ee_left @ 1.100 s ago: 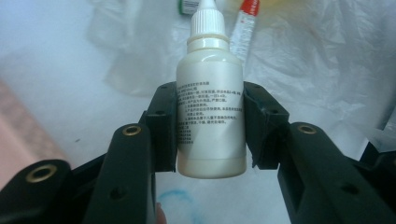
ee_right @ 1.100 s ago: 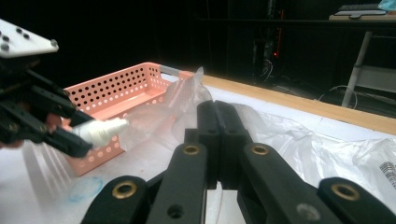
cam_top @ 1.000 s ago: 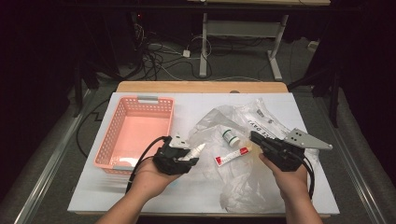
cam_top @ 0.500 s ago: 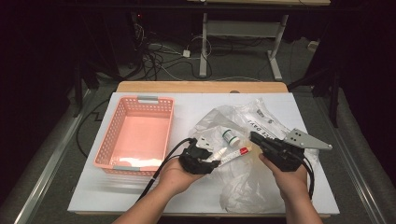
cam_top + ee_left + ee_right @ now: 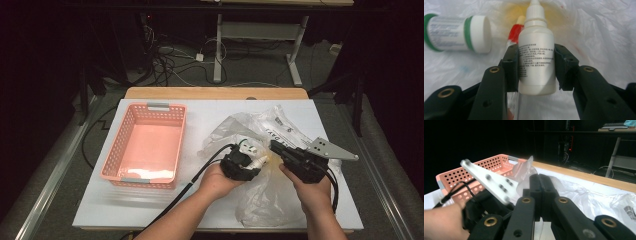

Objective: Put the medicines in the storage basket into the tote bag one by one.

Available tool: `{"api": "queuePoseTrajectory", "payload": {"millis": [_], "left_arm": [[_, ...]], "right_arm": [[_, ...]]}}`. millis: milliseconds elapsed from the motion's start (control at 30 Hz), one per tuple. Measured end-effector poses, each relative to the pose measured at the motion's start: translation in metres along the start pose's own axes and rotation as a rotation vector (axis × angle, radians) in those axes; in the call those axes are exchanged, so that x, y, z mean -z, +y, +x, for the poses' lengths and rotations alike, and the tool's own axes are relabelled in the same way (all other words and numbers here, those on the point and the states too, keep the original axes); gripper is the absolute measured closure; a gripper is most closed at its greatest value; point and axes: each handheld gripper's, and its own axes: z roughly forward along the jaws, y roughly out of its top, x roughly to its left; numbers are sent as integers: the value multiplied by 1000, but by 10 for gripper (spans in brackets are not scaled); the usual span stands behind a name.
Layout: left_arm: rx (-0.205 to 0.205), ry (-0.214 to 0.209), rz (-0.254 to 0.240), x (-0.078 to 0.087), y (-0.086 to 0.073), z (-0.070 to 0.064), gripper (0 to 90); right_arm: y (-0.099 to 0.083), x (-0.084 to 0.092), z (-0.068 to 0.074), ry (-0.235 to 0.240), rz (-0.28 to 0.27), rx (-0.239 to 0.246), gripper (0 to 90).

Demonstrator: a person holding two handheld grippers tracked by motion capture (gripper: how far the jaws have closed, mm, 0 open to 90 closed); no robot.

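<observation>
Slip is the main risk: the left gripper (image 5: 537,68) clamps a dropper bottle (image 5: 537,57) by its smooth round sides, nozzle aimed into the plastic bag (image 5: 280,130). The right gripper (image 5: 541,186) pinches the bag's edge, jaws fully closed, lifting the mouth. Beside the bottle lie a green-banded jar (image 5: 457,33) and a red tube (image 5: 515,32); a snag on the film could twist the bottle loose.
</observation>
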Motion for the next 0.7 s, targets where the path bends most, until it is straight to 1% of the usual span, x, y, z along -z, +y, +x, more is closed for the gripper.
{"api": "queuePoseTrajectory", "payload": {"millis": [33,67,133,167,200,233,267,300,367,400,433,533,567,600,633,667,700], "left_arm": [[5,6,-3,-4,1,-1,584],[2,-5,-1,-8,2,-1,584],[2,-3,-3,-16,4,-2,584],[1,-5,-11,-19,4,-2,583],[-4,-7,-22,-20,4,-2,583],[-13,-10,-22,-20,4,-2,583],[-10,-9,-29,-22,5,-2,584],[-16,-14,-30,-23,6,-2,584],[-37,-15,-19,-24,8,-4,584],[-32,-16,-19,-25,8,-5,583],[-37,-20,-16,-24,8,-5,579],[-43,-12,-19,-19,8,-8,461],[-46,-7,-20,-17,8,-9,438],[-47,1,-24,-15,7,-9,428],[-37,16,-35,-10,6,-9,428],[-42,13,-39,-6,4,-8,428],[-41,23,-48,-2,2,-8,428]], "right_arm": [[0,0,-1,0,-1,3,900],[0,0,-1,0,-1,3,900],[-1,1,-2,-3,-1,2,900],[-1,1,-3,-6,-1,0,900],[-2,1,-4,-7,-2,0,900],[-2,1,-4,-7,-2,0,900],[-2,1,-5,-9,-1,-2,900],[-3,1,-5,-10,1,-7,900],[-2,1,-5,-10,-1,-3,900],[-2,2,-5,-9,0,-5,900],[-2,2,-5,-10,0,-6,900],[-2,1,-5,-9,0,-2,900],[-2,1,-5,-9,2,-6,900],[-3,1,-5,-9,3,-7,900],[-3,0,-5,-8,5,-5,900],[-3,0,-5,-7,5,-4,900],[-3,0,-5,-7,5,-3,900]]}}
